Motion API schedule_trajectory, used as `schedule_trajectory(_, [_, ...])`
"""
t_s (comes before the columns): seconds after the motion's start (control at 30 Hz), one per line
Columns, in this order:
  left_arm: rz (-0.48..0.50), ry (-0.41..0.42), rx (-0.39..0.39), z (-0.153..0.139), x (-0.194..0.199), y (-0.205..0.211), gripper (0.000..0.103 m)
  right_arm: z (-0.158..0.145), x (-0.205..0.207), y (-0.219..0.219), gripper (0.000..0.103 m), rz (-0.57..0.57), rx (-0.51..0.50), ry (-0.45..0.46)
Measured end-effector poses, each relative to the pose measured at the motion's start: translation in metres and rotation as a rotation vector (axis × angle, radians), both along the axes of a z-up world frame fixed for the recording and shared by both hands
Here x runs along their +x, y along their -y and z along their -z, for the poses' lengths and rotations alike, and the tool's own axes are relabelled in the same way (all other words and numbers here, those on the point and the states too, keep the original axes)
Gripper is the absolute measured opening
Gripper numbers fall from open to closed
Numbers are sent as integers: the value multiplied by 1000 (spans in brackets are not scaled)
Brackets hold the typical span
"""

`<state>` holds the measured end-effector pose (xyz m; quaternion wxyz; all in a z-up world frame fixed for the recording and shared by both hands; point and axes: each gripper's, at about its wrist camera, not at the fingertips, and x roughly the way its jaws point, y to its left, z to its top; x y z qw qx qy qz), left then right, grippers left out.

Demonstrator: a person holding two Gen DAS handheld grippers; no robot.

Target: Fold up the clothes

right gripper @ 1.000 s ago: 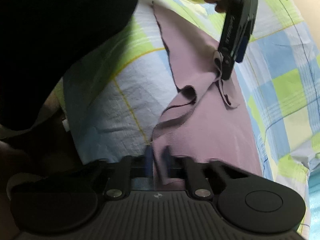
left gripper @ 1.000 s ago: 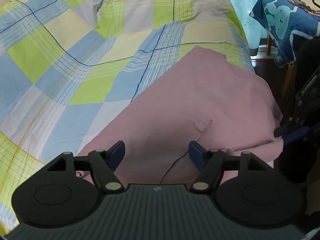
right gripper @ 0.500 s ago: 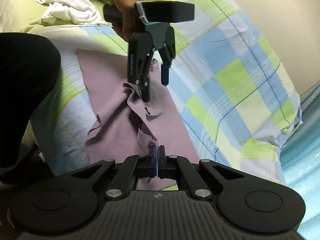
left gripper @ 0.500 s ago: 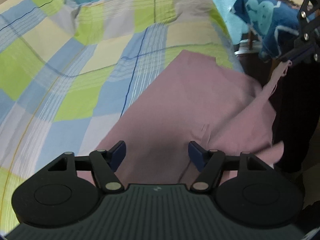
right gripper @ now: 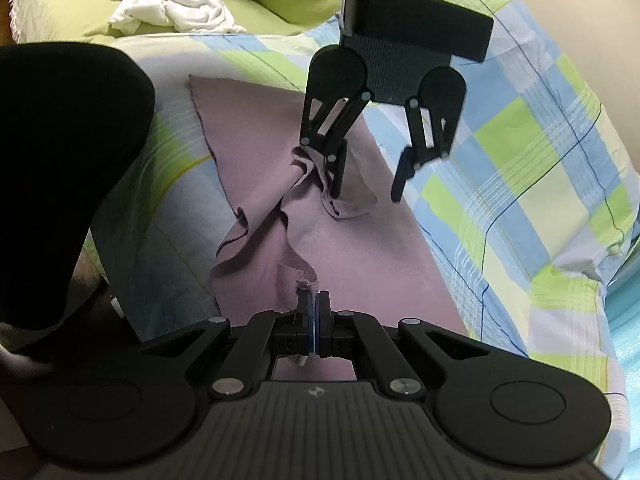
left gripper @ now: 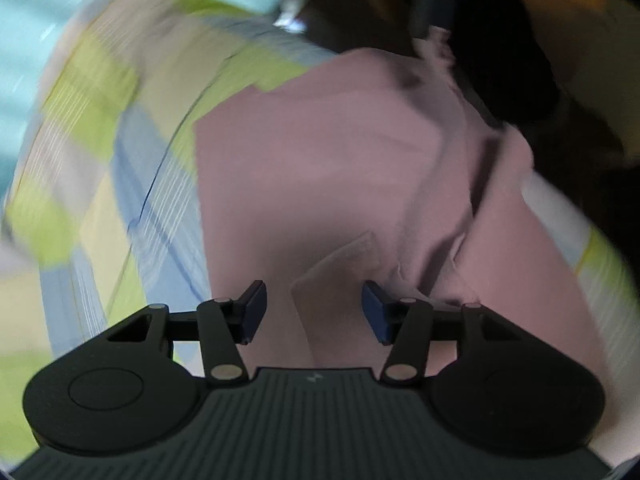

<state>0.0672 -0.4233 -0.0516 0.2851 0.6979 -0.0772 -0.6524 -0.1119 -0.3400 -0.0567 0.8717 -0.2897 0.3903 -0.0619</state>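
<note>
Two claws work a mauve garment [right gripper: 356, 256] on a checked bedspread [right gripper: 520, 184].

The right claw [right gripper: 314, 308] is clamped together on a near fold of the cloth; the left claw [right gripper: 366, 190] stands apart above its far part, one finger [right gripper: 338, 172] touching a raised ruffle (the left wrist view is blurred). White clothes [right gripper: 160, 4] lie far left.
</note>
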Motion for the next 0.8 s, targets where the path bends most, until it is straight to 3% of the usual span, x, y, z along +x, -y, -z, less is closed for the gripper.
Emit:
schedule_trajectory(0.17, [149,101,90,8,-9,6,46,-2,3,3,0,4,0,18])
schedule_trajectory(0.23, [190,133,134,11,-13,5,36,-3,4,4,0,12,0,27])
schedule_trajectory(0.3, [219,161,176,15,-17,2,16,-3,3,5,0,21,2,35])
schedule_trajectory(0.43, [174,170,148,19,-17,-5,2,-8,0,6,0,38,-2,49])
schedule_trajectory(0.5, [59,108,77,11,-13,-6,1,-12,-4,6,0,47,-7,59])
schedule_trajectory(0.63, [-296,-156,-193,-40,20,-14,1,-26,-11,10,0,71,-40,79])
schedule_trajectory(0.7, [-460,-246,-349,-71,42,-28,1,-41,-13,18,0,90,-73,98])
schedule_trajectory(0.8, [-648,-314,-511,-106,70,-43,1,-67,-6,36,0,110,-141,131])
